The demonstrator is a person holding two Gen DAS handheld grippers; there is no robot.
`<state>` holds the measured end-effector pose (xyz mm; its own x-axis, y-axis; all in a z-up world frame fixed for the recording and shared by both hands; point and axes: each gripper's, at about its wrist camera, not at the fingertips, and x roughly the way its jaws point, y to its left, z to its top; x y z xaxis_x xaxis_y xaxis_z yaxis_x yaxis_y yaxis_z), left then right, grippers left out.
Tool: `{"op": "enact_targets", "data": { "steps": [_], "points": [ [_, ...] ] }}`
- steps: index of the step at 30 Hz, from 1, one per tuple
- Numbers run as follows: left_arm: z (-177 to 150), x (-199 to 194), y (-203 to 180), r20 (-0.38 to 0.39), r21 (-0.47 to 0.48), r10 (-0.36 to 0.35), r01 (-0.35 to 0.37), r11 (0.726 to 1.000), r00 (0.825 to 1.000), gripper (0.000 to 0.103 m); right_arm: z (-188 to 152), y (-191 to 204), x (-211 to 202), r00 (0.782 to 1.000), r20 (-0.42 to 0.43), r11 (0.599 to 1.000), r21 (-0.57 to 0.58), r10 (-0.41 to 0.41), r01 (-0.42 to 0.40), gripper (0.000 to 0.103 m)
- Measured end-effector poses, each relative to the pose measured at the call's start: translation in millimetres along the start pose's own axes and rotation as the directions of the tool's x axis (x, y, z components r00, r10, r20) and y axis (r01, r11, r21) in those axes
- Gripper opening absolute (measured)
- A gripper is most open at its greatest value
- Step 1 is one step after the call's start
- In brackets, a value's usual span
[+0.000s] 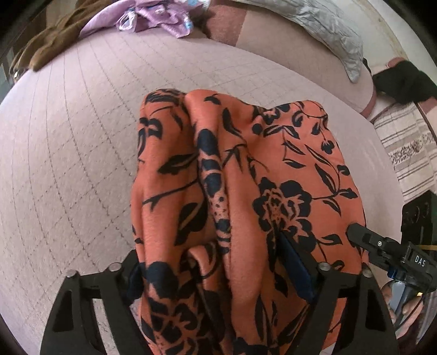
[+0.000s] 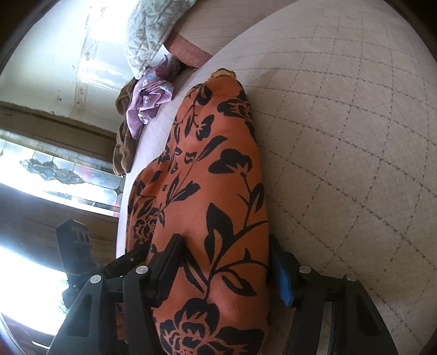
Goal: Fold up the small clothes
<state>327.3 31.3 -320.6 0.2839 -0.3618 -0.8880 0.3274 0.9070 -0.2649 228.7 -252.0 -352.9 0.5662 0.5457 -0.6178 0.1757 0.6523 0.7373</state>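
An orange garment with a black flower print (image 1: 245, 169) lies bunched in long folds on the pink quilted bed (image 1: 68, 163). My left gripper (image 1: 213, 254) has its jaws wide, with the bunched cloth filling the gap and draping over the left finger; the blue pad on the right presses into the fabric. In the right wrist view the same garment (image 2: 218, 163) stretches away from my right gripper (image 2: 225, 243), whose pads press against both sides of the thick fold. One finger of the right gripper (image 1: 366, 237) rests on the cloth at the right edge of the left wrist view.
A purple flowered garment (image 1: 158, 16) and a brown one (image 1: 54, 41) lie at the far edge of the bed. A grey quilted pillow (image 1: 327, 30) sits at the back right. Beyond the bed's right side are a black item (image 1: 404, 82) and a striped rug (image 1: 409, 153).
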Motion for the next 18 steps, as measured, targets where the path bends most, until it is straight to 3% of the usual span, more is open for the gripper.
{"op": "enact_targets", "data": {
  "steps": [11,18],
  "points": [
    [-3,-2,-6,0.013,0.006,0.017,-0.017,1.000,1.000,0.078,2,1,6,1.000,-0.001,1.000,-0.004,0.007,-0.007,0.063],
    [-5,-2,-2,0.003,0.016,0.024,-0.024,1.000,1.000,0.083,4,3,10,1.000,-0.007,1.000,-0.005,0.016,-0.016,0.065]
  ]
}}
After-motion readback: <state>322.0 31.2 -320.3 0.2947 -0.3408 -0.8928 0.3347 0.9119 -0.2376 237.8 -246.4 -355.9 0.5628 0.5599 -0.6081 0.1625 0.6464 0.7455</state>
